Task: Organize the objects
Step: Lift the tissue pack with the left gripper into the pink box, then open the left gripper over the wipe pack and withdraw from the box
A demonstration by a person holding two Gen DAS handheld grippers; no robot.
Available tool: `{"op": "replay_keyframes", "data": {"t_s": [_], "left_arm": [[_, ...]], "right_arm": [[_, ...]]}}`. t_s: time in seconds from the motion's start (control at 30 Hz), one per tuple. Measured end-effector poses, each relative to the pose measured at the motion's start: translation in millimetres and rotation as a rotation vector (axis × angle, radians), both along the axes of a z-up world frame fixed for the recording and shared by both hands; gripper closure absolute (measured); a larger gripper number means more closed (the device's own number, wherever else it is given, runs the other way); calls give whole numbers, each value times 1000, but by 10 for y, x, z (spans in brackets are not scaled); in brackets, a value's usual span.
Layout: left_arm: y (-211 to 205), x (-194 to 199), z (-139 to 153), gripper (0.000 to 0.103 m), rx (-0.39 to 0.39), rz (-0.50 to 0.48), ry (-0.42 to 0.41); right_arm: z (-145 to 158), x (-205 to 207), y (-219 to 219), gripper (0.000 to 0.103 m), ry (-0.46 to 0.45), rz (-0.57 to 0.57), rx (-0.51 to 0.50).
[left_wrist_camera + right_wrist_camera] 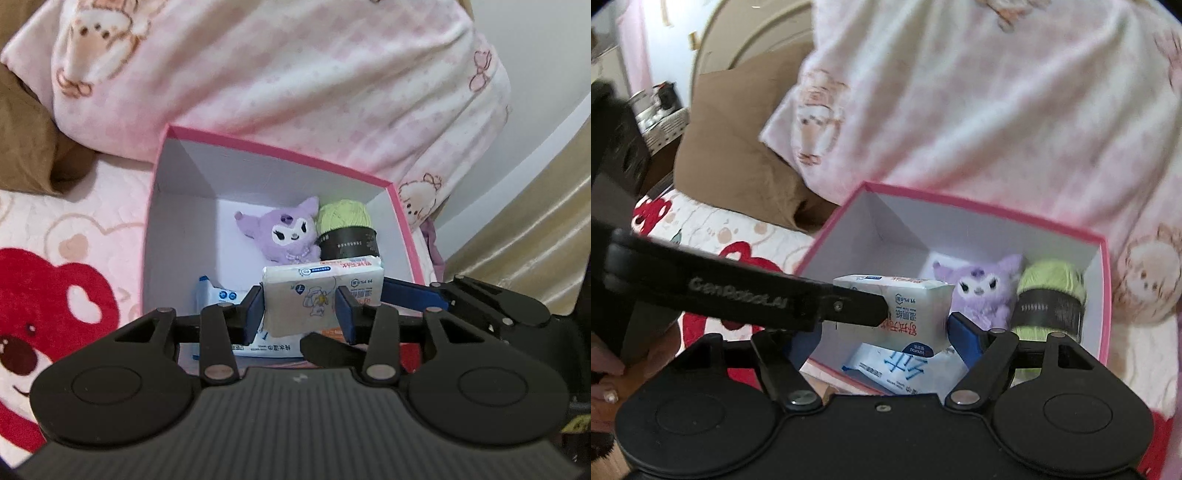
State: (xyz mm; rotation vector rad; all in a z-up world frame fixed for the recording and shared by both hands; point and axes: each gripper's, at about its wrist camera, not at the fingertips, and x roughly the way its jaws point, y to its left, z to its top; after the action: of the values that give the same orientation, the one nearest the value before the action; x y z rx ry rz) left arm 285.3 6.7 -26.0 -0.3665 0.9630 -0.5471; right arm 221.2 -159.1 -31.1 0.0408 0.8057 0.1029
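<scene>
One box [402, 221]: square, pink cardboard outside, plain white inside, centre of both views, open on top. Inside, counted: one purple plush toy [286, 232], fuzzy, pointed ears, white face; one ball of light green yarn [345, 218], ribbed strands, dark paper band round its lower half, just right of the plush, touching it; one flat soft wipes pack [221, 295], white with blue print, lying on the box floor toward the lower edge.

One tissue pack [317, 291], soft rectangular plastic wrap, white with red and blue print, above the flat pack at the near side of the box. Left gripper [300, 306] pinching this tissue pack, both blue pads pressed on its sides. Right gripper [882, 332] spread either side of the same pack; right pad visibly clear of it, left pad hidden behind the left gripper's finger.

Surroundings: one pink-and-white fleece blanket [295, 74] with bear print, upper frame; one brown pillow [738, 155], upper left; quilted bedspread [74, 229] with red bear, left.
</scene>
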Motion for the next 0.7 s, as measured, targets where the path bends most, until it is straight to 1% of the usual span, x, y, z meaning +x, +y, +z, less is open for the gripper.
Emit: {"op": "replay_keyframes", "data": {"t_s": [0.1, 0.23, 0.33, 0.4, 0.5, 0.6, 0.7], "left_arm": [[-46, 50, -126, 64, -18, 12, 24], [-153, 146, -238, 64, 6, 13, 4], [-195, 235, -362, 64, 2, 30, 27], [-218, 268, -424, 64, 15, 38, 29], [-271, 300, -529, 64, 20, 27, 52], [-373, 299, -618, 64, 66, 8, 77], [-424, 330, -711, 64, 73, -1, 104]], "right_arm": [[-90, 40, -140, 28, 34, -30, 51], [-203, 92, -315, 38, 59, -60, 91], [-284, 181, -458, 42, 93, -92, 141], [-355, 226, -519, 46, 120, -105, 170], [-459, 275, -566, 49, 169, -124, 175], [-580, 317, -620, 52, 240, -142, 176], [-677, 338, -635, 52, 282, -152, 164]]}}
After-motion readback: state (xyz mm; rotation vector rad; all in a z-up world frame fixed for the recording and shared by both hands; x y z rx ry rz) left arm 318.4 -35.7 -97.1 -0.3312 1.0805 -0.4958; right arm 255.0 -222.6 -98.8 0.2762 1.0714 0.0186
